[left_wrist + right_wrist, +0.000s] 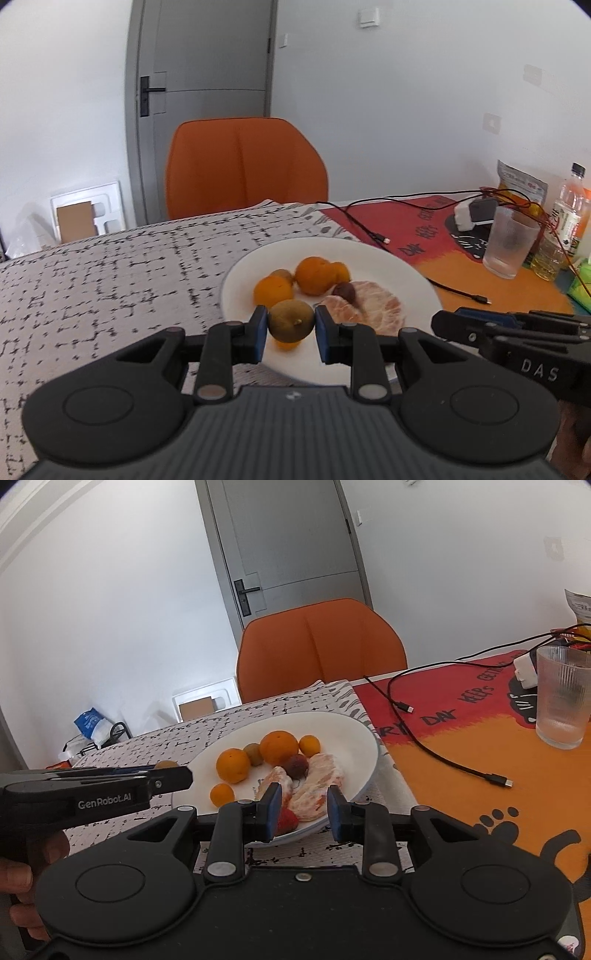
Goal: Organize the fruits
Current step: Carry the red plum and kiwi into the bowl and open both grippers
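A white plate [406,273] holds several fruits: oranges [314,275], peeled citrus pieces [376,306], a dark red fruit [345,291] and a small green-brown fruit [281,275]. My left gripper [291,328] is shut on a green-brown round fruit [291,319], held above the plate's near-left edge. My right gripper [301,810] is open and empty at the plate's near rim [365,775], above a peeled piece [317,794] and a strawberry [286,819]. The left gripper also shows in the right wrist view [177,775], its fruit [166,765] mostly hidden.
An orange chair [243,162] stands behind the table. A ribbed glass [508,242], black cables [458,291], a charger [476,216], bottles [569,206] and a snack bag [521,184] lie on the orange-red mat [480,746] to the right. A patterned cloth [110,266] covers the left.
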Demonstrator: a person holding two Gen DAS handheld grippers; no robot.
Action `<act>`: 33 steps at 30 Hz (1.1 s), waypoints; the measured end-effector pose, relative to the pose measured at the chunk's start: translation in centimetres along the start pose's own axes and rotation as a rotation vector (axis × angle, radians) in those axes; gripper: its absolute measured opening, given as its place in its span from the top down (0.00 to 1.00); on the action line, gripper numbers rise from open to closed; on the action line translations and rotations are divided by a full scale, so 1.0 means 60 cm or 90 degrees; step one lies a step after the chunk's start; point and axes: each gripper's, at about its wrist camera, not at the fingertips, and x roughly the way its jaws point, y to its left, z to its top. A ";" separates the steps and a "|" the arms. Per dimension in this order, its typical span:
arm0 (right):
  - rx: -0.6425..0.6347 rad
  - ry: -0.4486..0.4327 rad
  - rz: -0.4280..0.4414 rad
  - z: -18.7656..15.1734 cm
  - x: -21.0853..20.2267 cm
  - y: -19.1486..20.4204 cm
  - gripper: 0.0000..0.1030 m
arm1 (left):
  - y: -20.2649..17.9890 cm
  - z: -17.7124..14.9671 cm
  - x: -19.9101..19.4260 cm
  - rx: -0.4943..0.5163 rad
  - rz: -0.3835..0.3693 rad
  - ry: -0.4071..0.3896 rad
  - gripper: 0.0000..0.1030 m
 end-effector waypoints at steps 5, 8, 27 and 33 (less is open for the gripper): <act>0.011 -0.001 -0.004 0.001 -0.002 -0.012 0.72 | -0.016 0.008 0.004 0.015 -0.012 -0.009 0.70; 0.011 0.001 -0.003 0.001 -0.003 -0.014 0.72 | -0.015 0.008 0.002 0.023 -0.002 -0.006 0.69; -0.008 -0.001 0.024 0.001 -0.013 0.031 0.57 | 0.051 -0.012 -0.061 -0.026 0.063 -0.001 0.31; -0.018 0.002 0.032 0.001 -0.018 0.051 0.43 | 0.071 -0.019 -0.087 -0.036 0.089 -0.006 0.20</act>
